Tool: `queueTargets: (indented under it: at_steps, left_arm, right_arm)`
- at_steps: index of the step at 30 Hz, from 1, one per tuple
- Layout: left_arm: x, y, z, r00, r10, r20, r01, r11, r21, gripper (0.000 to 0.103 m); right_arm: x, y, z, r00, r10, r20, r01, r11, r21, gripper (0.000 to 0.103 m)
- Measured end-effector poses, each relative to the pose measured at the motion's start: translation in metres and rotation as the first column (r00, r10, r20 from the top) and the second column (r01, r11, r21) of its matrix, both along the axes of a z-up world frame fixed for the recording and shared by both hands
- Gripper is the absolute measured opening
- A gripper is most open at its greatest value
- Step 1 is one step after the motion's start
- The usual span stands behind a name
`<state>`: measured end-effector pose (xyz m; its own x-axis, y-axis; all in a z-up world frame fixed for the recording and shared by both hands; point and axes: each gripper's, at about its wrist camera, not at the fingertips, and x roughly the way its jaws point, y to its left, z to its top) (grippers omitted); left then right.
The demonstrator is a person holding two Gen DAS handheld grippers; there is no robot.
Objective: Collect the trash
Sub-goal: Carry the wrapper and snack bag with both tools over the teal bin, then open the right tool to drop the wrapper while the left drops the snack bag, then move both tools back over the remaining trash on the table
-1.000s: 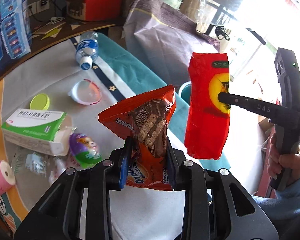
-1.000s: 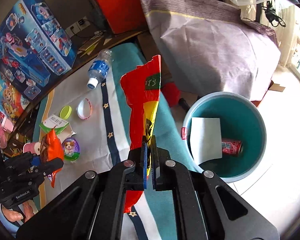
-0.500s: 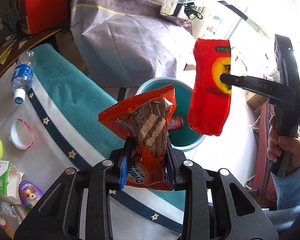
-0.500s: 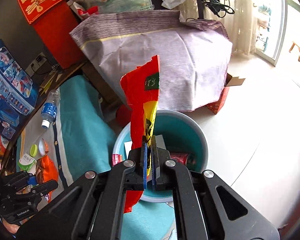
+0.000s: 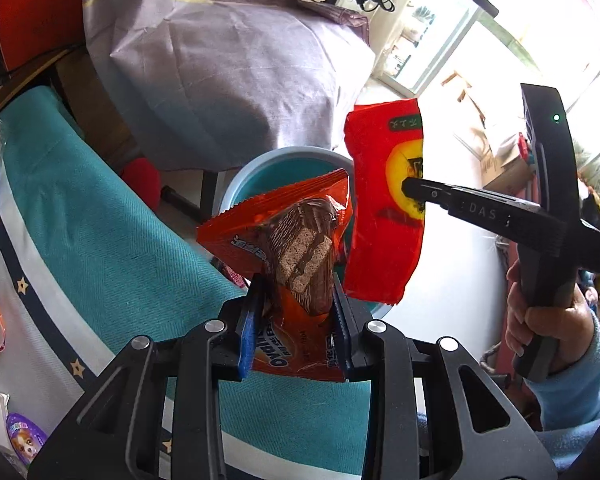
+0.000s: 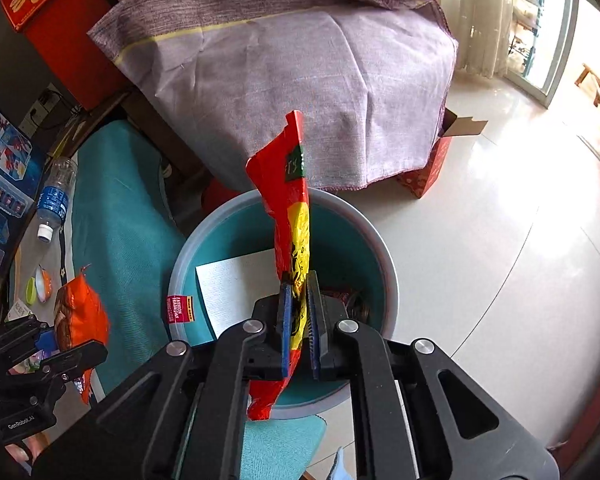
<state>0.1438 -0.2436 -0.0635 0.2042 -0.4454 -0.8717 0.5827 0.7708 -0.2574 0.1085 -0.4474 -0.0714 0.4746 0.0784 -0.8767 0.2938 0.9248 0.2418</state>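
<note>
Right wrist: purple cloth (image 6: 284, 80) behind bin (image 6: 384, 256).

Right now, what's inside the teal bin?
In the teal bin: a white paper sheet and something dark red, partly seen. The red wrapper and right gripper cover the rest.

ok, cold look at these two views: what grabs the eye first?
The red and yellow wrapper, standing between the opening jaws of the right hand-held gripper, right over the teal bin. Next, the orange snack packet clamped in the left hand-held gripper, near the bin's rim by the teal cloth. Behind both sits a big purple sack.
</note>
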Motion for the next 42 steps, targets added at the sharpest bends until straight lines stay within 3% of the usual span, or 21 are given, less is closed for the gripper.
queueTargets:
  at_steps: [3, 5, 8, 11, 22, 24, 29, 31, 42]
  left_arm:
    - [0.003, -0.005, -0.007, 1.000, -0.003, -0.016, 0.003, 1.000, 0.002, 0.032]
    - [0.004, -0.009, -0.011, 1.000, -0.007, -0.024, 0.007, 1.000, 0.004, 0.032]
    - [0.004, -0.014, -0.015, 0.999, -0.013, -0.033, 0.013, 1.000, 0.006, 0.032]
    - [0.004, -0.019, -0.017, 0.999, -0.020, -0.035, 0.020, 1.000, 0.005, 0.032]
    - [0.003, -0.040, -0.025, 0.997, -0.062, -0.038, 0.063, 0.998, 0.003, 0.034]
    - [0.001, -0.045, -0.026, 0.997, -0.074, -0.034, 0.074, 0.997, 0.007, 0.038]
    - [-0.001, -0.051, -0.026, 0.997, -0.070, -0.015, 0.070, 0.997, 0.010, 0.084]
    - [-0.001, -0.049, -0.025, 0.998, -0.058, -0.007, 0.059, 0.998, 0.017, 0.096]
    - [-0.005, -0.019, -0.017, 1.000, 0.009, -0.014, -0.008, 1.000, 0.018, 0.097]
  right_arm:
    - [0.001, -0.002, -0.009, 1.000, 0.000, -0.016, 0.000, 1.000, 0.029, 0.045]
    - [0.000, -0.003, -0.011, 1.000, -0.003, -0.018, 0.004, 0.999, 0.036, 0.049]
    - [-0.002, -0.009, -0.012, 1.000, -0.024, -0.019, 0.025, 0.998, 0.055, 0.066]
    - [-0.005, -0.015, -0.009, 0.999, -0.045, -0.012, 0.046, 0.997, 0.057, 0.073]
    - [-0.013, -0.021, 0.000, 0.997, -0.065, -0.039, 0.066, 0.997, 0.025, 0.085]
    - [-0.015, -0.021, 0.003, 0.997, -0.065, -0.042, 0.065, 0.998, 0.008, 0.085]
    - [-0.019, -0.022, 0.009, 0.997, -0.065, -0.049, 0.064, 0.998, -0.013, 0.088]
    - [-0.020, -0.022, 0.011, 0.996, -0.064, -0.054, 0.063, 0.998, -0.013, 0.092]
    - [-0.021, -0.001, 0.022, 0.996, -0.014, -0.090, 0.009, 0.998, -0.054, 0.092]
